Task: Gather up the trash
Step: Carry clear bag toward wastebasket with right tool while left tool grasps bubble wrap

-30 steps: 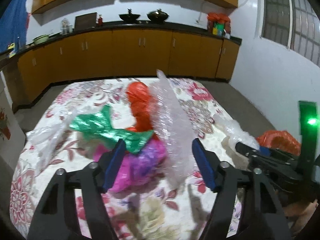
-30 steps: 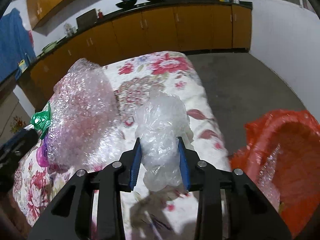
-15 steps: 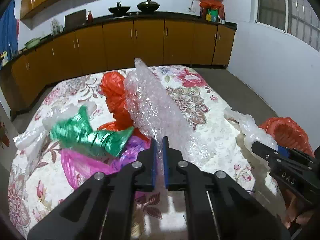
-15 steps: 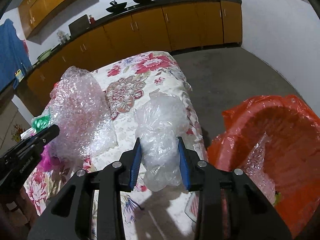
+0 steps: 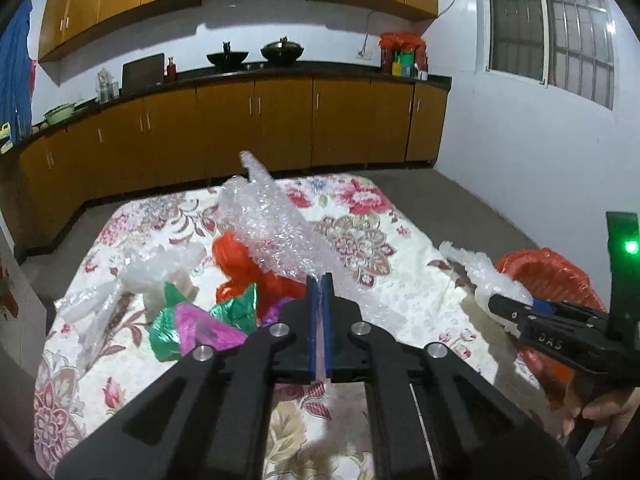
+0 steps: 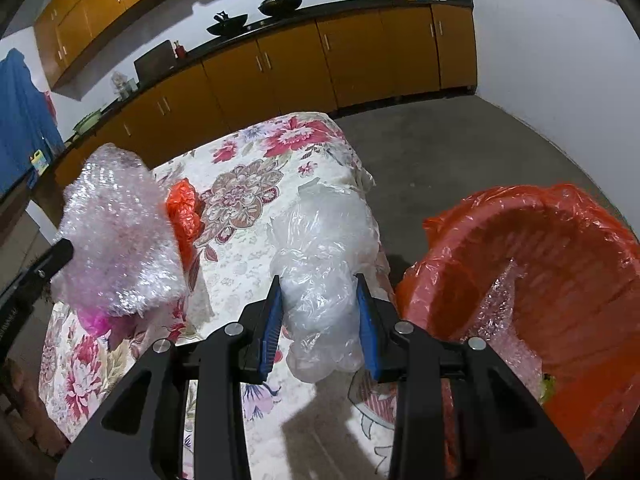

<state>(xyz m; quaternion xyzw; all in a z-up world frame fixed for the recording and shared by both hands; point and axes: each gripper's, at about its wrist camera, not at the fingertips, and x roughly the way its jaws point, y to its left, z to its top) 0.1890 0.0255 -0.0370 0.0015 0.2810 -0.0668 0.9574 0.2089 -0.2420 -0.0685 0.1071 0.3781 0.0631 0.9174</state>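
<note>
My left gripper (image 5: 319, 280) is shut on a sheet of bubble wrap (image 5: 276, 224) and holds it up above the floral table (image 5: 400, 280); the sheet also shows in the right wrist view (image 6: 120, 236). My right gripper (image 6: 320, 308) is shut on a crumpled clear plastic bag (image 6: 324, 256), held at the table's right edge beside the bin lined with an orange bag (image 6: 540, 280). On the table lie an orange bag (image 5: 244, 264), green (image 5: 236, 310) and pink foil wrappers (image 5: 204, 328), and clear plastic (image 5: 160, 264).
The orange-lined bin (image 5: 548, 276) stands on the floor right of the table and holds some bubble wrap (image 6: 508, 328). Brown kitchen cabinets (image 5: 256, 124) run along the back wall. Grey floor (image 6: 440, 152) lies right of the table.
My left gripper closed on the bubble wrap and lifted it off the pile. My right gripper carried the clear bag right, closer to the orange bin.
</note>
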